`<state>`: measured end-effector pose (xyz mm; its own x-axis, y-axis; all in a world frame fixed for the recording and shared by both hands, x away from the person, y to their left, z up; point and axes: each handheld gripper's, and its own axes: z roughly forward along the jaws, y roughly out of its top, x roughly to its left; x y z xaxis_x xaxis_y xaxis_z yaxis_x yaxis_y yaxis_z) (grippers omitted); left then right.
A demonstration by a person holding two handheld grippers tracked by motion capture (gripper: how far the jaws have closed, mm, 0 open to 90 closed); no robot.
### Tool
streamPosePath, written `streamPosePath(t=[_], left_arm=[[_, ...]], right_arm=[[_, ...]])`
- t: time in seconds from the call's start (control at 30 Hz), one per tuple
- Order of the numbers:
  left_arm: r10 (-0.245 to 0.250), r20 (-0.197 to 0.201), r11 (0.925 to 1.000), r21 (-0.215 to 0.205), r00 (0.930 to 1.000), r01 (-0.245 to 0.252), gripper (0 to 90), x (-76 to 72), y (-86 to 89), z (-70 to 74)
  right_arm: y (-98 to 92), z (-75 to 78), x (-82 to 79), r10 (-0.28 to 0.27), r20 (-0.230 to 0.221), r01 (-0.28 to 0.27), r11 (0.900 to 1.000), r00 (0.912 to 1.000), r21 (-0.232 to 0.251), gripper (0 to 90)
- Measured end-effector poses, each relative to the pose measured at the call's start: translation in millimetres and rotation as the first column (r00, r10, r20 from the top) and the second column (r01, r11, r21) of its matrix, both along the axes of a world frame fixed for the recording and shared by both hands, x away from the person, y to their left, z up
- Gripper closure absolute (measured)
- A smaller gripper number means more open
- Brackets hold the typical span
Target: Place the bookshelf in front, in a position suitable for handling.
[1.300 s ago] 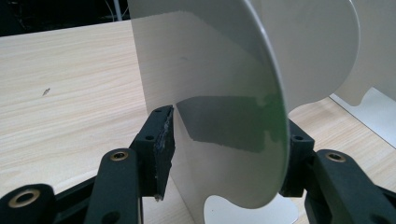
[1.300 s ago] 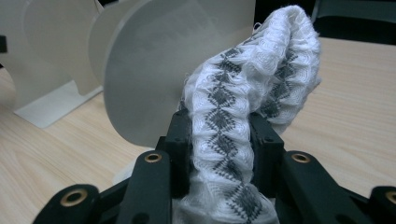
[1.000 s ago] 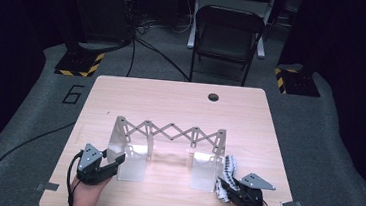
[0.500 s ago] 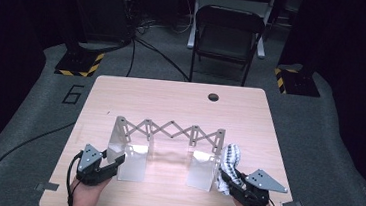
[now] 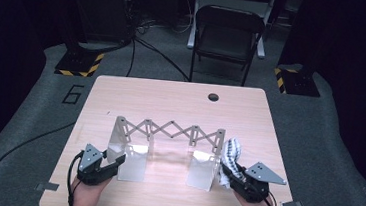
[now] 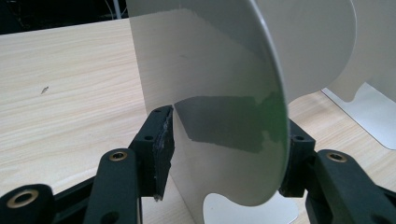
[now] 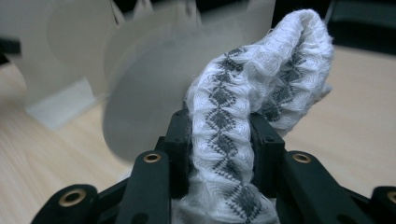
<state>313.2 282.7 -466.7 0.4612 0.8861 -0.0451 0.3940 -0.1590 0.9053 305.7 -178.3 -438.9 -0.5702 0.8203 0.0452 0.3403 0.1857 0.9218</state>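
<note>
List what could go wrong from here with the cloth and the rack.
The cloth flops loose above the right gripper and could snag the rack close beside it. The left gripper clamps only one end panel, so a tug might skew or tip the rack.

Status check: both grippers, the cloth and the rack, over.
Left gripper clamped on rack's left end panel. Right gripper shut on patterned cloth, beside rack's right end. Nothing in the way.

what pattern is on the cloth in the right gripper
White cloth with dark grey diamond-zigzag bands, clearest in the right gripper view.
</note>
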Motion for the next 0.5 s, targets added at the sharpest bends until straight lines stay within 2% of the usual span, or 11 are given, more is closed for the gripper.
streamPosePath(t=[0.03,0.13,0.17,0.2,0.23,0.27,0.3,0.37,0.4,0.43,0.5], left_arm=[[-0.002,0.002,1.0,0.002,1.0,0.002,47.2,0.0,0.1,0.2],[0.002,0.004,1.0,-0.005,1.0,-0.002,47.2,-0.4,0.3,0.1],[0.005,0.004,1.0,-0.008,1.0,-0.005,47.2,-0.3,0.7,-0.1],[0.005,0.004,1.0,-0.008,1.0,-0.005,47.2,-0.3,0.7,-0.1],[0.005,0.001,1.0,-0.008,1.0,-0.005,47.2,-0.1,0.9,-0.4],[0.004,0.0,1.0,-0.006,1.0,-0.004,47.2,0.0,1.0,-0.5],[0.004,0.0,1.0,-0.006,1.0,-0.004,47.2,0.0,1.0,-0.5],[0.004,0.001,1.0,-0.006,1.0,-0.004,47.2,0.2,0.6,-0.8],[0.005,0.004,1.0,-0.005,1.0,-0.005,47.2,0.3,0.3,-1.0],[0.0,-0.002,1.0,-0.003,1.0,0.0,47.2,0.4,0.6,-0.7],[0.001,-0.003,1.0,-0.002,1.0,-0.001,47.2,0.3,0.4,-0.9]], right_arm=[[-0.3,7.2,0.8,-0.005,0.025,0.004,1.0,0.9997,0.008,65.5],[-0.6,13.0,4.5,0.0,0.05,0.0,1.0,0.9988,0.005,65.5],[-1.1,4.9,9.5,0.004,0.021,-0.005,1.0,0.9998,0.008,65.5],[-1.1,4.9,9.5,0.004,0.021,-0.005,1.0,0.9998,0.008,65.5],[-0.3,-11.9,14.6,0.001,-0.03,-0.001,1.0,0.9995,0.017,65.5],[-0.4,-19.3,16.6,-0.001,-0.051,0.002,1.0,0.9987,0.011,65.5],[-0.4,-19.3,16.6,-0.001,-0.051,0.002,1.0,0.9987,0.011,65.5],[-0.7,-40.4,21.2,-0.01,-0.123,0.01,1.0,0.9923,-0.002,65.6],[-0.1,-51.2,24.2,-0.017,-0.161,0.013,1.0,0.9868,-0.027,65.6],[0.2,-52.9,25.4,-0.019,-0.161,0.012,0.999,0.9868,-0.046,65.6],[0.9,-50.8,25.6,-0.02,-0.156,0.012,0.999,0.9875,-0.049,65.6]])
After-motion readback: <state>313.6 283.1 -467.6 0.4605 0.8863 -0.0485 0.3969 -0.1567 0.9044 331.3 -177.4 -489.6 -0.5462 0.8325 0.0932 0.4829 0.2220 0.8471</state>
